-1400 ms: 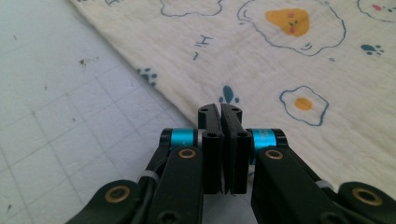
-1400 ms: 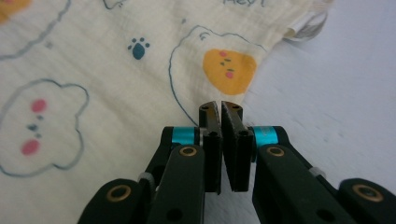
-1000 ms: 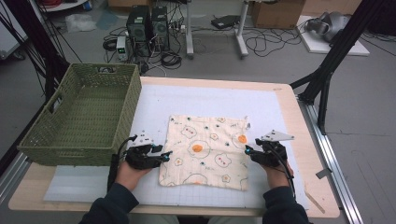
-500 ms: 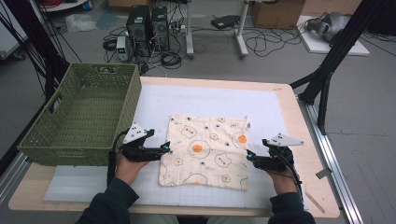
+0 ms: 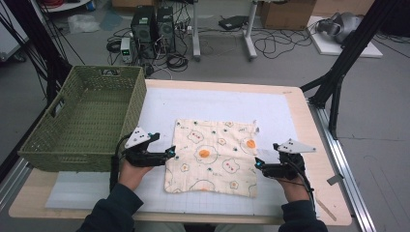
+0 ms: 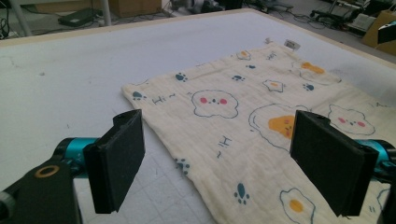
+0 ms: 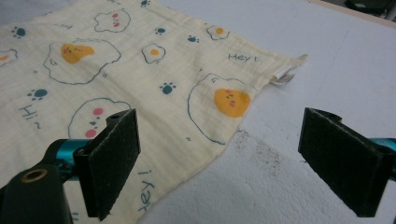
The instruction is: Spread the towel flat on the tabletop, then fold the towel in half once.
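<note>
My two forearms, in dark sleeves, come up from the near edge in the high view, each hand wrapped around a black two-jaw gripper with teal accents and a grey three-cornered plate on top. My left gripper (image 5: 170, 153) lies low and roughly level, its tips pointing inward toward my right side. My right gripper (image 5: 258, 165) mirrors it, tips pointing inward toward my left, a black cable trailing back along my wrist. The two are well apart. In each gripper view my flat black pads (image 6: 116, 163) stand wide, nothing pressed between them; the right pair (image 7: 112, 161) has just been spreading further.
</note>
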A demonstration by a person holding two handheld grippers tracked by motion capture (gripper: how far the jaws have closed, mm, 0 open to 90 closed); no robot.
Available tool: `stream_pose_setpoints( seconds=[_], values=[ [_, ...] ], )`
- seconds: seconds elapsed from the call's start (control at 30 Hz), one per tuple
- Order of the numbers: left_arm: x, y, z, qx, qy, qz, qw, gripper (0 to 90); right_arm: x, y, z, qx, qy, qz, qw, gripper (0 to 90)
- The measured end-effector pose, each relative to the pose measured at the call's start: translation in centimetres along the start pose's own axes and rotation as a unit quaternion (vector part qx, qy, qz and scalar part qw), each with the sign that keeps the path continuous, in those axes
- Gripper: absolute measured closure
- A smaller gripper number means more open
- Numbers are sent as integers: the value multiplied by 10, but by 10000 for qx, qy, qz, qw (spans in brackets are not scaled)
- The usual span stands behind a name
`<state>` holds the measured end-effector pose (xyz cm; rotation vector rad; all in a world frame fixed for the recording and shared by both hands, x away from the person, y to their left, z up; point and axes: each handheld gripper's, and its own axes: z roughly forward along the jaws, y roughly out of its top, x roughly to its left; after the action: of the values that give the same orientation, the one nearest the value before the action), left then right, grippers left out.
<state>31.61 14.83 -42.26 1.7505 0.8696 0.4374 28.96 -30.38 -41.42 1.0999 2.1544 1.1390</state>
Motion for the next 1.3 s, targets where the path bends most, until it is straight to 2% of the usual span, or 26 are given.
stream_pose_setpoints(
  seconds=[0.27,0.47,0.5,0.57,0.67,0.77,0.9,0.97,1.07,1.1,1.3],
  values=[
    [3,-1,-1,60,-8,-57,10000,185,-1,0,2,-68,29,1,10000,120],
    [7,-2,-2,47,13,-215,9998,184,0,-1,2,-52,67,19,10000,120],
    [8,0,0,74,-85,-246,9996,185,-1,-2,2,-36,65,22,10000,120],
    [6,4,3,92,-133,-215,9996,194,-1,-3,1,-34,85,39,10000,120],
    [5,9,5,7,-136,-206,9997,199,-2,-3,0,-47,107,55,9999,120],
    [6,13,10,24,-159,-254,9995,212,-2,-2,0,-100,134,24,9999,120],
    [10,25,20,-16,-106,-342,9994,206,0,-2,2,-57,230,-56,9997,120],
    [12,30,24,41,-79,-361,9993,207,1,-2,3,-29,254,-40,9997,120],
    [16,32,29,39,-39,-435,9990,219,1,-1,3,-23,269,-61,9996,120],
    [19,34,35,157,94,-424,9989,222,1,-1,3,-32,276,-54,9996,120],
    [25,42,48,278,215,-412,9985,254,0,0,4,-95,328,14,9994,120]
  ],
)
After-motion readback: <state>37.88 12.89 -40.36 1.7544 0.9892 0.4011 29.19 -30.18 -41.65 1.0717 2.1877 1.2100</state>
